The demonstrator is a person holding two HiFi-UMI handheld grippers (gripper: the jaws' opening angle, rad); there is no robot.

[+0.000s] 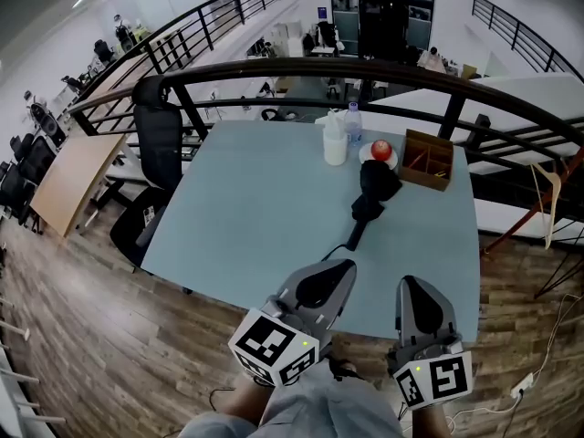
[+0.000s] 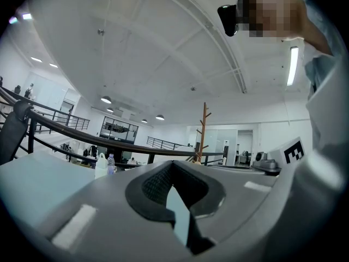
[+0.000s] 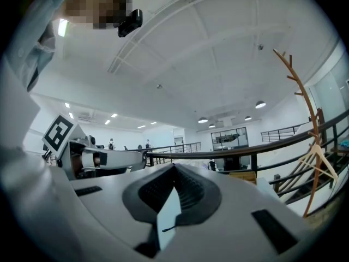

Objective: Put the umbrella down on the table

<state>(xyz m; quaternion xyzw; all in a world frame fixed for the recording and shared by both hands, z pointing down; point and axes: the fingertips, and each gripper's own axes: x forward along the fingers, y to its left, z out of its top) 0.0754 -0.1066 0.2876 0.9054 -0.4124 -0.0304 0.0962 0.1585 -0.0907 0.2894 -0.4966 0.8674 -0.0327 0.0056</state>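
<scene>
A folded black umbrella (image 1: 370, 199) lies on the pale blue table (image 1: 246, 217), right of centre, with its thin handle end pointing toward the near edge. Neither gripper touches it. My left gripper (image 1: 334, 268) rests level at the table's near edge, just short of the umbrella's handle end, shut with nothing in it. To its right, my right gripper (image 1: 412, 286) is also shut and empty. In the left gripper view the left gripper (image 2: 173, 166) shows its jaws meeting, and the right gripper view shows the same for the right gripper (image 3: 174, 168).
At the table's far side stand a white pump bottle (image 1: 335, 140), a water bottle (image 1: 354, 120), a red apple (image 1: 380, 147) on a plate and a wooden box (image 1: 427, 159). A black office chair (image 1: 159, 140) stands at the left, with a black railing (image 1: 301, 67) behind.
</scene>
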